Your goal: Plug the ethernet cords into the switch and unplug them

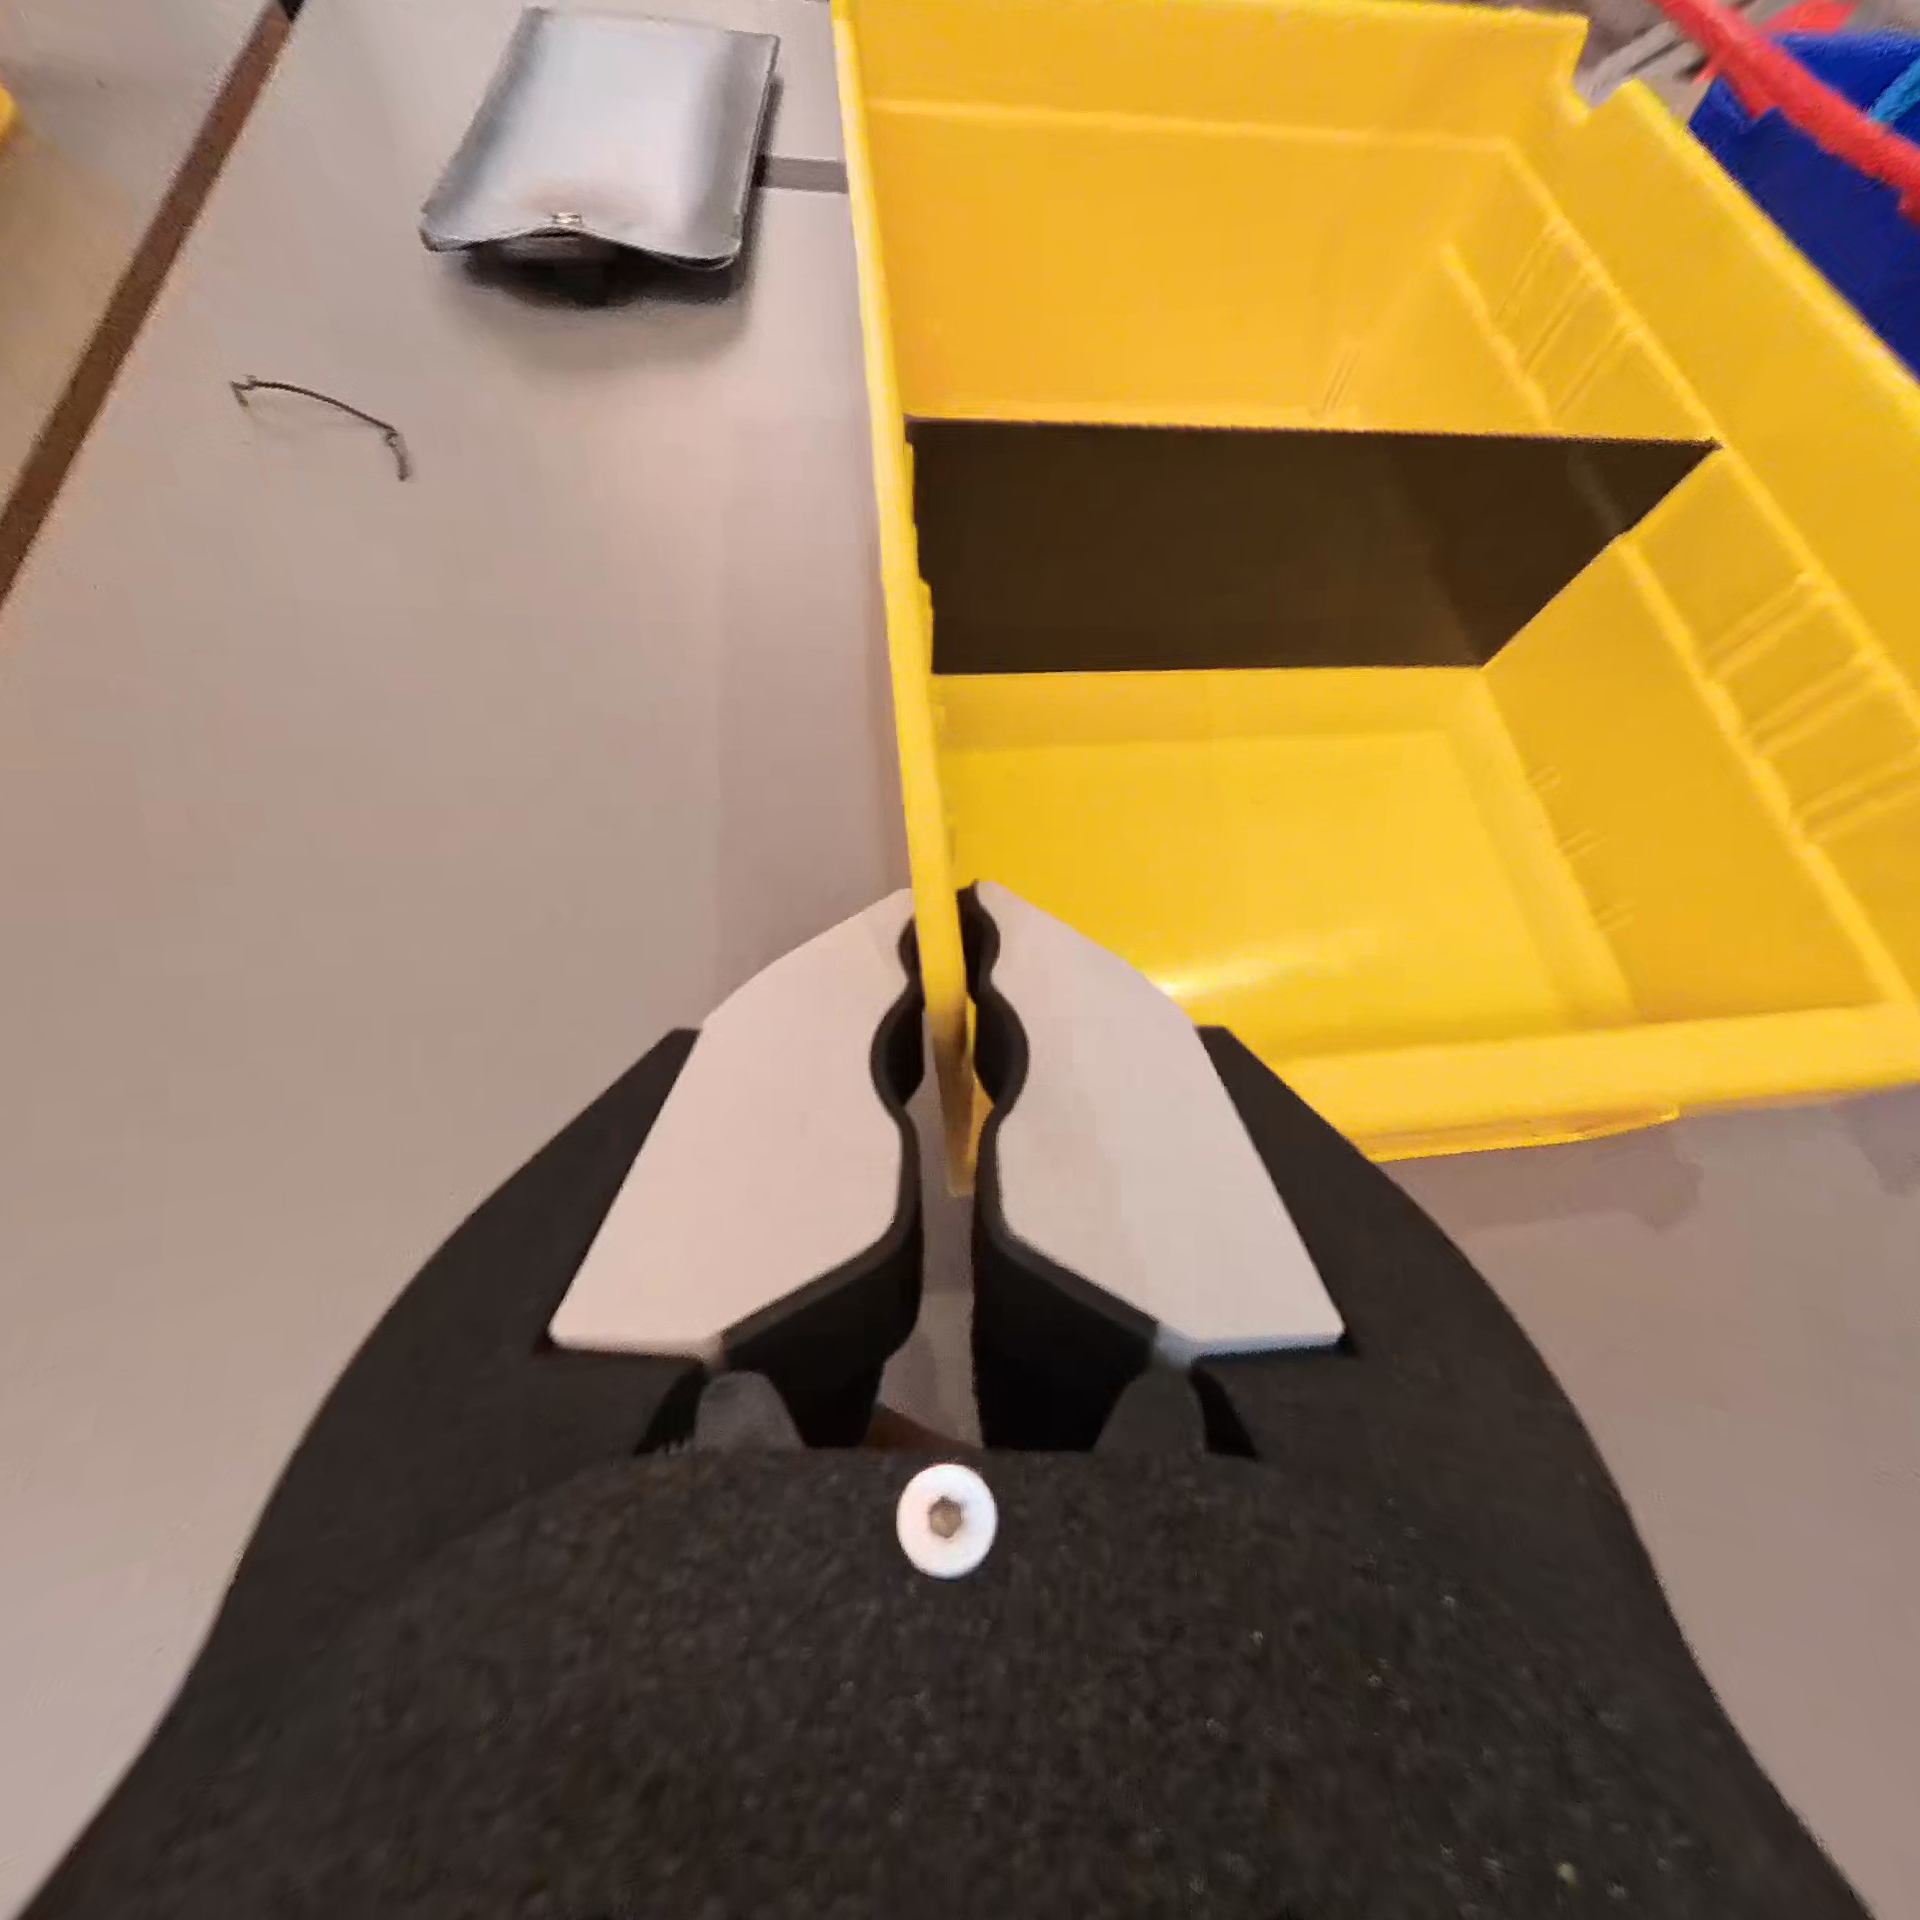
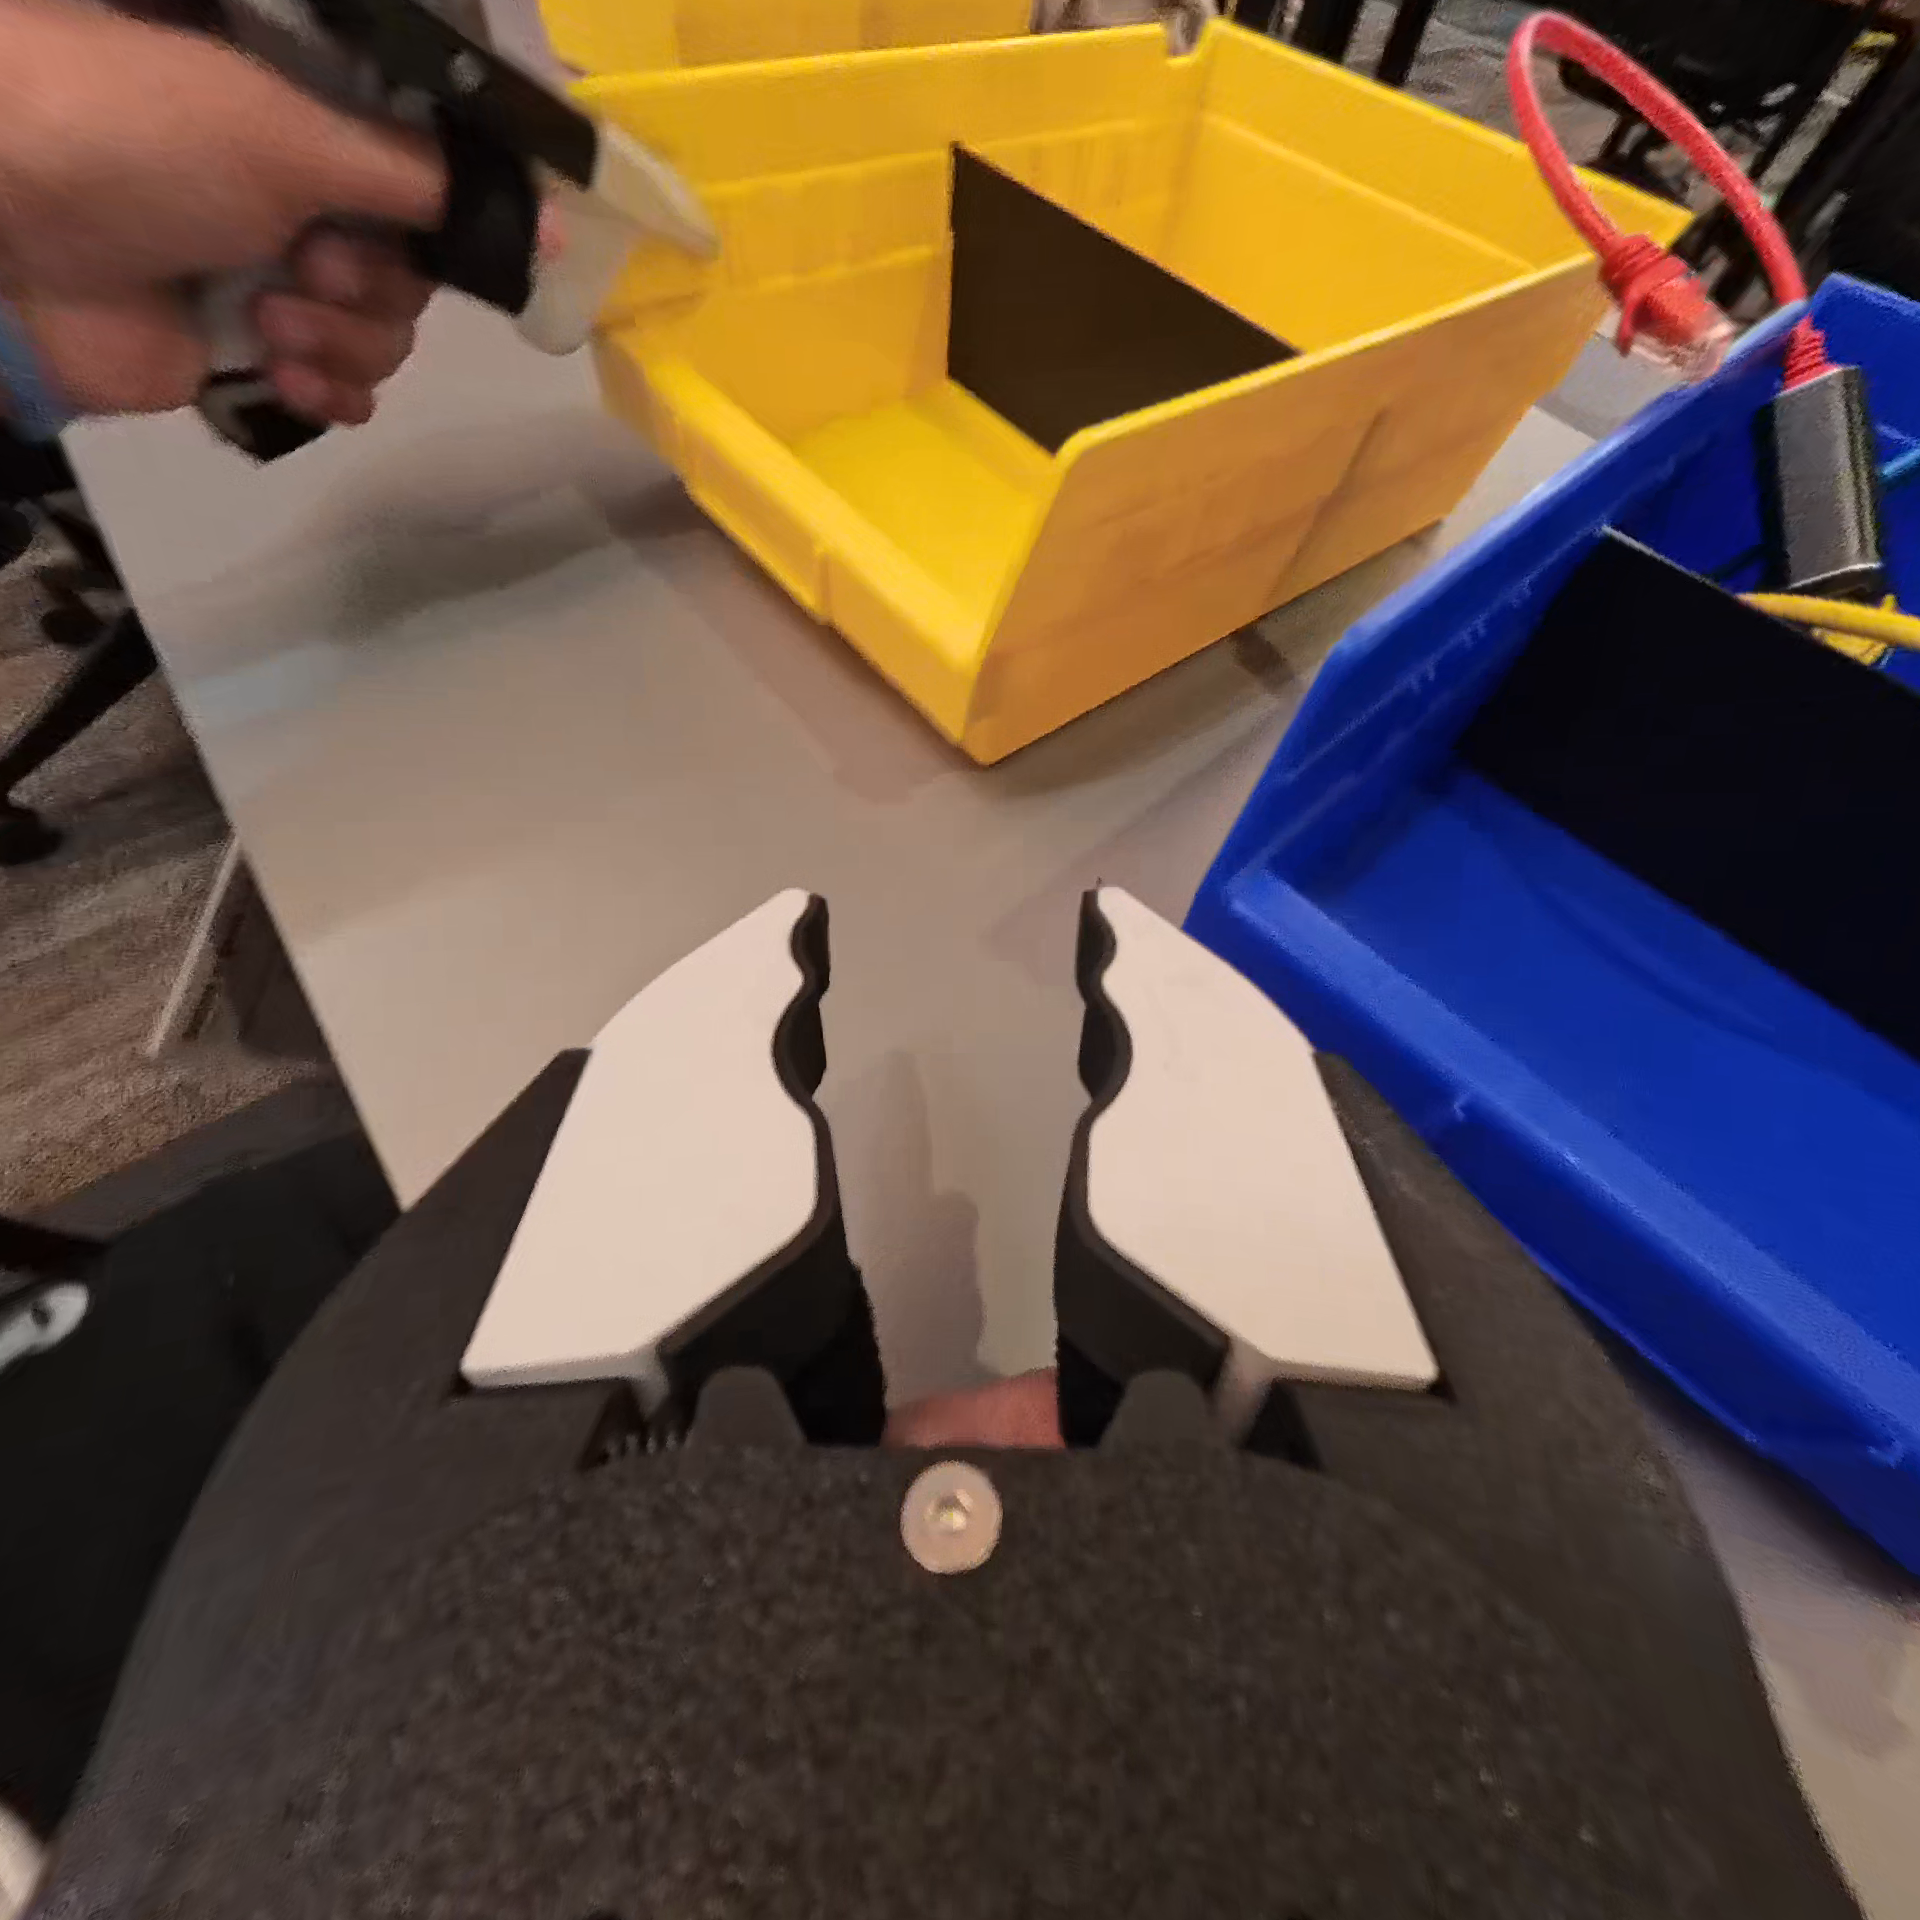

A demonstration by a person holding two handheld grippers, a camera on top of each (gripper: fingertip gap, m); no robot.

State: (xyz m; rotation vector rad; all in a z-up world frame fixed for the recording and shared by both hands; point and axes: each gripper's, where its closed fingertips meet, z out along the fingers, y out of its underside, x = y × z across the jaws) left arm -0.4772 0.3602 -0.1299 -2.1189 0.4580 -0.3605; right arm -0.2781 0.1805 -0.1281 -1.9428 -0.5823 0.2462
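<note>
My left gripper [image 1: 948,914] is shut on the left side wall of an empty yellow bin [image 1: 1299,862] with a black divider [image 1: 1278,551]. In the right wrist view the same yellow bin [image 2: 1143,520] stands at the back, with the left gripper [image 2: 665,244] and a hand on its far-left wall. My right gripper [image 2: 954,914] is open and empty over the grey table, left of a blue bin [image 2: 1558,1039]. A red ethernet cord [image 2: 1662,301] arches over the blue bin. A grey metal connector [image 2: 1823,488] and a yellow cord [image 2: 1849,618] lie in it. No switch is in view.
A grey pouch [image 1: 613,145] and a small bent wire [image 1: 322,416] lie on the grey table [image 1: 416,831] left of the yellow bin. The table's left edge [image 2: 208,769] drops to a carpeted floor. A second yellow bin [image 2: 779,26] stands behind. My hands' fingertips stand some 25 cm from each other. My right tips are roughly 25 cm from the grey metal connector [image 2: 1823,488].
</note>
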